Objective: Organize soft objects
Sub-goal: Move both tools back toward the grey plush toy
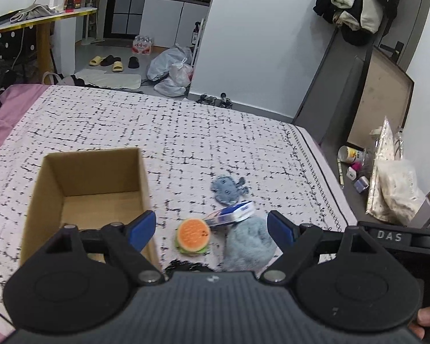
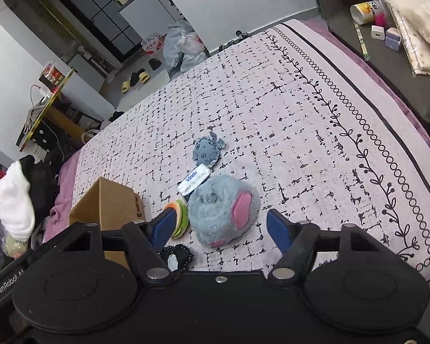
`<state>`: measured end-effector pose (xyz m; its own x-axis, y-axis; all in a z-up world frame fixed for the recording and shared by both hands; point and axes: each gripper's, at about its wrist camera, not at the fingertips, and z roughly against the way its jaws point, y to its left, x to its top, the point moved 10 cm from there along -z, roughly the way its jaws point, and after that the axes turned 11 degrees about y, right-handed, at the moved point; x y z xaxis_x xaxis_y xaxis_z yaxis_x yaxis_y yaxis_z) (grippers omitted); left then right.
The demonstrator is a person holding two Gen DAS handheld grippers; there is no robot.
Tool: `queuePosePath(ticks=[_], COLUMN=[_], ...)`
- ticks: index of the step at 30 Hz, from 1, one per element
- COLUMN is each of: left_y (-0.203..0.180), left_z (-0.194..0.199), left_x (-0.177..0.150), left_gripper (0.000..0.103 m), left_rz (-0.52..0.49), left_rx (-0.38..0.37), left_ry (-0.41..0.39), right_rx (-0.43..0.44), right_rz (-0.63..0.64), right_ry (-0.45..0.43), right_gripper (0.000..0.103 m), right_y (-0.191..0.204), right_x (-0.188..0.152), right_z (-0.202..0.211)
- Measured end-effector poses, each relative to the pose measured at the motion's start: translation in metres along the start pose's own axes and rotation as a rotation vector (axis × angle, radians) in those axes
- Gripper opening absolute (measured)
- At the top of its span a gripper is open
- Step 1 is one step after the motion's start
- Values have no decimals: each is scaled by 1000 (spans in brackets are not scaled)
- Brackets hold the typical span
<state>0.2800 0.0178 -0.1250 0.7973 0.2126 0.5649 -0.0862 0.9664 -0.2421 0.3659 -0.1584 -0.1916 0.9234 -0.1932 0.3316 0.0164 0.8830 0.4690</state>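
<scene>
An open empty cardboard box (image 1: 91,189) stands on the patterned bedspread (image 1: 186,132); it also shows in the right wrist view (image 2: 109,203). Beside it lie a soft burger toy (image 1: 192,237) (image 2: 179,219), a fluffy blue-grey plush with pink patches (image 1: 248,243) (image 2: 223,209), a white-and-blue tissue pack (image 1: 232,214) (image 2: 194,178), a small blue knitted toy (image 1: 228,190) (image 2: 207,150) and a small black lace-edged item (image 2: 175,258). My left gripper (image 1: 212,228) is open above the burger. My right gripper (image 2: 222,226) is open around the near side of the fluffy plush.
The bed's right edge drops to a dark side table (image 1: 355,189) with a cup, small boxes and bagged items. A pink sheet (image 1: 3,109) lies at the left. Bags and slippers lie on the floor beyond the bed.
</scene>
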Motion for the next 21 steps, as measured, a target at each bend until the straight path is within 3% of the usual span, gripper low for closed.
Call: queuePosePath(ticks=[8, 15, 21], left_y=[-9, -15, -12], left_z=[-29, -58, -82], left_x=[1, -3, -6], left_gripper=[72, 52, 43], left_rz=[28, 45, 80], left_rx=[-11, -39, -55], left_ry=[26, 80, 124], right_rx=[29, 63, 101], right_rz=[-34, -49, -56], right_ry=[28, 64, 92], right_gripper=[60, 57, 54], right_y=[-12, -16, -17], right_x=[6, 11, 12], right_z=[-21, -44, -63])
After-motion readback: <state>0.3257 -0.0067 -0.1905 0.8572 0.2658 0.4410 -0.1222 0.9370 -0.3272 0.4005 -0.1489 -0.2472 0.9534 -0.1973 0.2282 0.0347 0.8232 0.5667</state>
